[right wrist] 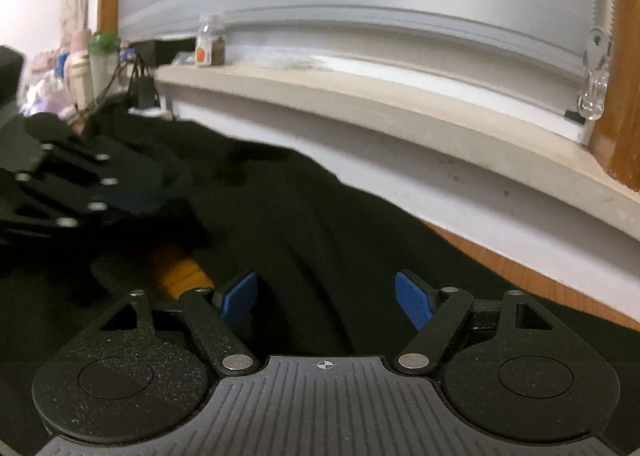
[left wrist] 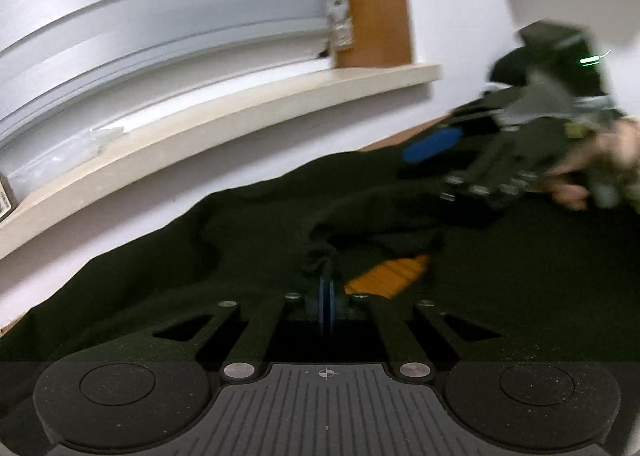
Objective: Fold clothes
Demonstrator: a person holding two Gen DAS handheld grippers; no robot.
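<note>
Along the tabletop (right wrist: 532, 276) under the windowsill (right wrist: 400, 104), a dark green garment (left wrist: 540, 276) lies spread, covering nearly all the surface; bare wood shows only at the far edge by the wall. An orange ribbed patch (left wrist: 388, 272), perhaps a trim or lining, peeps out of the folds near the middle.

The left gripper (left wrist: 326, 288) has its jaws together, clamped on a bunched ridge of the garment: the cloth puckers up right at the blue pads. The right gripper (right wrist: 326, 300) has its jaws well apart over the cloth, nothing between them; in the left wrist view it is blurred, with a hand (left wrist: 592, 168) behind it.

The fabric looks soft and limp, thick enough to hold rounded folds rather than sharp creases. My guess is that it is light, will sag from any pinch point, and will drag on the tabletop rather than slide freely. A grip in the middle of a panel would only raise a tent of cloth. Better holds are a hem, cuff or corner, where the doubled edge gives the pads something to bite. With one hold taken, the right jaws likely want a matching edge point so that the cloth lifts evenly. Which part of the garment the left holds I cannot tell.
</note>
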